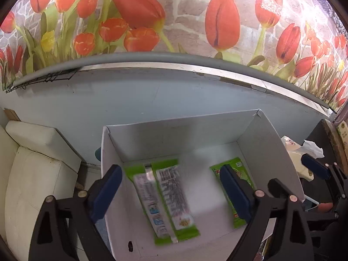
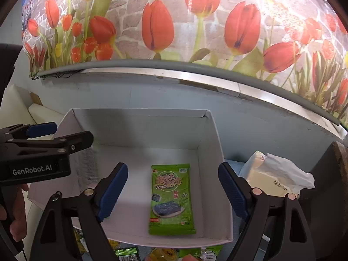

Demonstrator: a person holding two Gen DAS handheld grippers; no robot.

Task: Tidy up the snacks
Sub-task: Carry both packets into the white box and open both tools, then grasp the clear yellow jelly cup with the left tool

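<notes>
Both sets of jaws stand spread wide with nothing between the pads; neither gripper grasps anything.

Left wrist view, left to right: a white cushioned seat (image 1: 32,167) fills the lower left of the frame. The left gripper (image 1: 171,187) hangs over the white cardboard box (image 1: 174,128) at centre. Between its fingers lies a green snack packet (image 1: 167,200), back side up with its barcode showing (blurred, so whether it is resting on the box floor or dropping cannot be told). A second green seaweed packet (image 1: 239,174) lies right of centre, partly hidden behind the right-hand pad. The right gripper (image 1: 322,174) shows at the far right edge.

Right wrist view, left to right: the left gripper (image 2: 56,134) enters from the left edge above the box (image 2: 139,115). The seaweed packet (image 2: 171,198) lies flat, face up, on the box floor at centre, between the fingers of the right gripper (image 2: 174,189). A crumpled white bag (image 2: 278,174) sits right of the box.

Step in hand, by judgement: depositing packets into the box. More snacks (image 2: 130,253) lie along the bottom edge of the frame, outside the box. The next move calls for withdrawing a gripper, lowering it onto one of these, and closing on it.
</notes>
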